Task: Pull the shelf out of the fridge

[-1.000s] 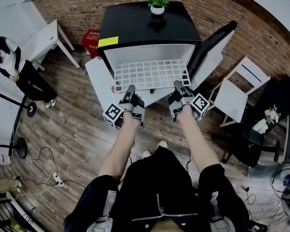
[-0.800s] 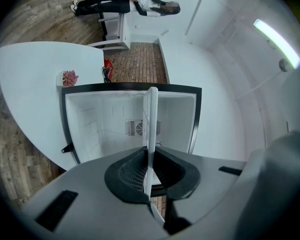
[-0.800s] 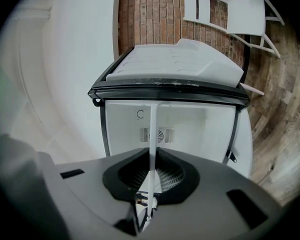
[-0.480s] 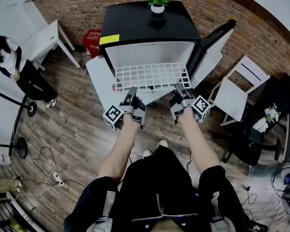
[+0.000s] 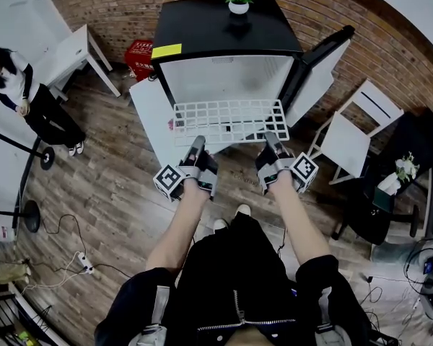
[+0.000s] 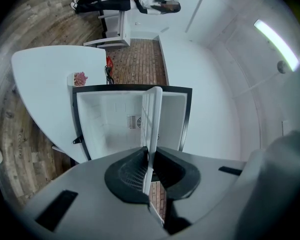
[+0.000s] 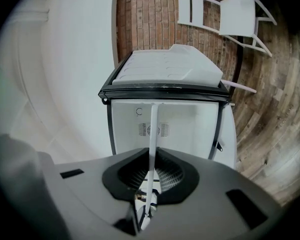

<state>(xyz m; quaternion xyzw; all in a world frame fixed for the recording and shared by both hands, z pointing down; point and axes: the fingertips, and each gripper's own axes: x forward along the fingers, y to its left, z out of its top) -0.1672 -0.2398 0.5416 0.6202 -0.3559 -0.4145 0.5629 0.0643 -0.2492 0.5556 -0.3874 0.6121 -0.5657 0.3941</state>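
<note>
since a second ago the wire shelf (image 5: 229, 120) has slid out toward me, and the mini fridge (image 5: 224, 34) stands bare behind it. most of the pull is done. the shelf's back edge may still rest at the fridge mouth; the steep head view won't say. my left gripper (image 5: 196, 144) is clamped tight on the front rail. my right gripper (image 5: 269, 139) has just been easing its jaws slightly wider, the rail still pinched between them. only the gripper views show the back vent (image 7: 152, 129) and the shelf edge-on.
</note>
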